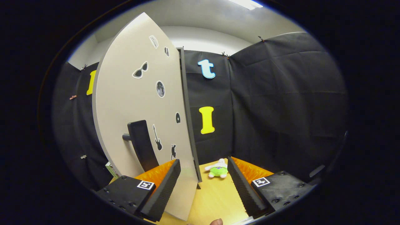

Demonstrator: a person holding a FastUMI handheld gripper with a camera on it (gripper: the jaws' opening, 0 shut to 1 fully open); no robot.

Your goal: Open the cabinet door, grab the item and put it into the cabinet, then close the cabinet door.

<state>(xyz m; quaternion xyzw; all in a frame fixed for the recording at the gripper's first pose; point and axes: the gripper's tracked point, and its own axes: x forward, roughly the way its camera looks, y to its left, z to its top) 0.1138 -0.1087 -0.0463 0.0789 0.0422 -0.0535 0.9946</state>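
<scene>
Holding my gripper (203, 187) wide apart over the wooden table (215, 200), I grasp nothing. Swung outward, the cabinet door (137, 103) with its dark handle (142, 145) stands just ahead of my left finger, its lower edge passing between the fingers. Beyond them lies what looks like a small green-and-white plush toy (217, 169) on the tabletop.

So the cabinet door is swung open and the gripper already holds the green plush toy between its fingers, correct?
Not quite. The cabinet door is open, but the gripper is open and empty. The gripper view shows the green plush toy lying on the table beyond the fingers.
</scene>
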